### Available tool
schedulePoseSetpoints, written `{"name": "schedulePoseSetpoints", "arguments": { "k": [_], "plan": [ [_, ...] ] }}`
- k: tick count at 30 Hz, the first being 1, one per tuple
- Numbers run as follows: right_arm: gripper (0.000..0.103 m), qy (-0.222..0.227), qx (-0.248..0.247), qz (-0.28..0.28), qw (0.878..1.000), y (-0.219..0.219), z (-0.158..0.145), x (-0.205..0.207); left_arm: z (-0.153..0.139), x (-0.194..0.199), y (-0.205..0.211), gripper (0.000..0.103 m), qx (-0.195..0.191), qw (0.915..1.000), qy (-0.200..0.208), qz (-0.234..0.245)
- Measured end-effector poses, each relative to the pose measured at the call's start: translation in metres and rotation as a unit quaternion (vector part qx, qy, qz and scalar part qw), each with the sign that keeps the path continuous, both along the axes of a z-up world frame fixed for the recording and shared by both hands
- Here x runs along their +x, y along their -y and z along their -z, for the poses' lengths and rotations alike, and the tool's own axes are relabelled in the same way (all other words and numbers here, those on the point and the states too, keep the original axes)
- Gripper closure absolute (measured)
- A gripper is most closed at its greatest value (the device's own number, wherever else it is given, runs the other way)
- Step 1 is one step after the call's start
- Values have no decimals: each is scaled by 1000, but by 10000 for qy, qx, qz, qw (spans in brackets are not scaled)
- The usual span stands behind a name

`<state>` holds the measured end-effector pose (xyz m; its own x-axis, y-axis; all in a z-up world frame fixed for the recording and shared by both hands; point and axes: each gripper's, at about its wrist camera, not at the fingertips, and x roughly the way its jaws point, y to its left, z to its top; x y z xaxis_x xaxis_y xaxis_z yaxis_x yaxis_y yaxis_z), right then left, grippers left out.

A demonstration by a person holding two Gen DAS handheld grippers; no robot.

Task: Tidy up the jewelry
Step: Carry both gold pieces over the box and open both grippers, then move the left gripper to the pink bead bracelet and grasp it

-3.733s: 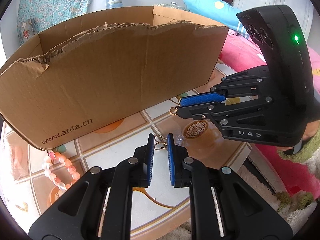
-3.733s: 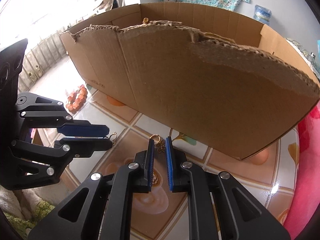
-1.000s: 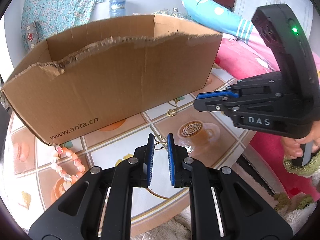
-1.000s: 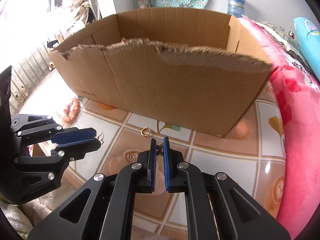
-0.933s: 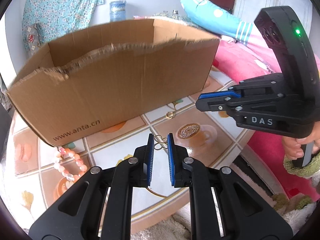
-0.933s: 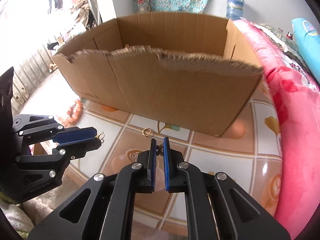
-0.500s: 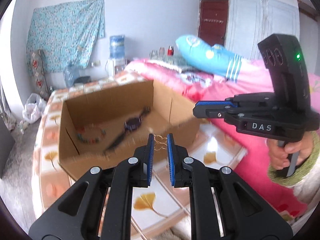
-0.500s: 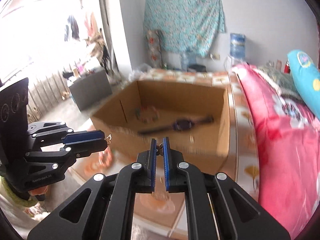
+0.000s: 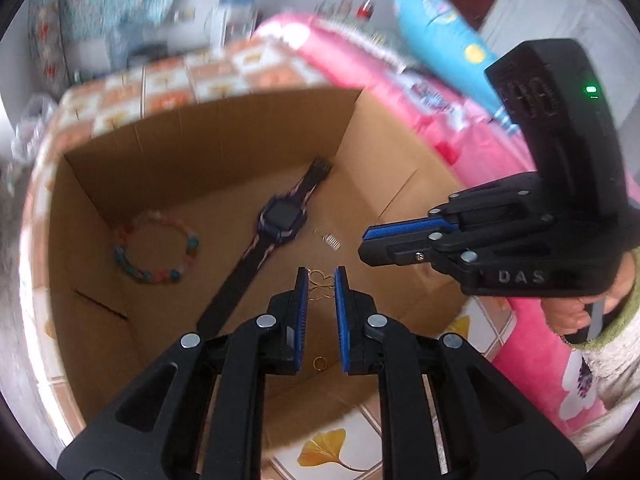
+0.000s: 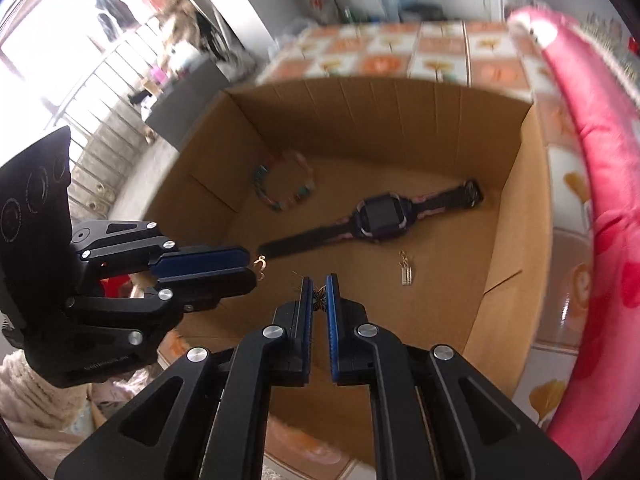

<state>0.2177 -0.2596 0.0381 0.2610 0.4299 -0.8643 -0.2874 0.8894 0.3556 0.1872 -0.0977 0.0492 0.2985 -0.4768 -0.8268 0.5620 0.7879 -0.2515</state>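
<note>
I look down into an open cardboard box. My left gripper hangs over it, shut on a small gold wire earring. My right gripper is beside it, shut on a tiny gold butterfly-shaped piece. On the box floor lie a dark watch, a bead bracelet, a small silver piece and a gold ring.
The box stands on a tiled-pattern tabletop. A pink blanket lies along the right side. A person's hand in a green sleeve holds the right gripper. A railing and room clutter show at far left.
Both grippers have risen from the tabletop in front of the box and moved over its torn front wall. The box's inside and the jewelry in it have come into view.
</note>
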Motion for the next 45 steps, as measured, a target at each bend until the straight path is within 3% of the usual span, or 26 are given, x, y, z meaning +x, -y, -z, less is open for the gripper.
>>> {"name": "schedulePoseSetpoints", "arguments": {
  "k": [4, 7, 10, 18, 20, 25, 28, 34, 39, 45],
  "plan": [
    [95, -108, -98, -11, 9999, 1, 8, 3, 10, 10, 4, 91, 93, 9998, -155, -69],
    [84, -84, -101, 12, 9999, 4, 10, 4, 12, 14, 5, 89, 109, 9998, -157, -105],
    [82, -41, -98, 36, 9999, 7, 8, 2, 15, 16, 6, 89, 149, 9997, -155, -143],
    [72, 360, -229, 71, 9991, 8, -14, -9, 3, 7, -2, 89, 135, 9996, 60, -232],
    [68, 483, -191, 104, 9986, 9, -23, -14, -3, 1, -3, 83, 158, 9994, 169, -260],
    [55, 906, -6, 198, 9957, 12, -48, -35, -28, -25, -7, 48, 440, 9952, 768, -420],
    [49, 1214, -5, 209, 9924, 10, -65, -54, -46, -50, -12, 34, 511, 9902, 1210, -481],
    [42, 1708, -59, 239, 9850, 4, -91, -98, -64, -96, -19, 27, 732, 9800, 1753, -594],
    [40, 1871, 91, 383, 9816, 6, -95, -131, -65, -116, -32, 27, 779, 9777, 1785, -785],
    [39, 1708, 472, 745, 9813, 11, -72, -166, -51, -127, -48, 27, 856, 9782, 1616, -988]
  ]
}}
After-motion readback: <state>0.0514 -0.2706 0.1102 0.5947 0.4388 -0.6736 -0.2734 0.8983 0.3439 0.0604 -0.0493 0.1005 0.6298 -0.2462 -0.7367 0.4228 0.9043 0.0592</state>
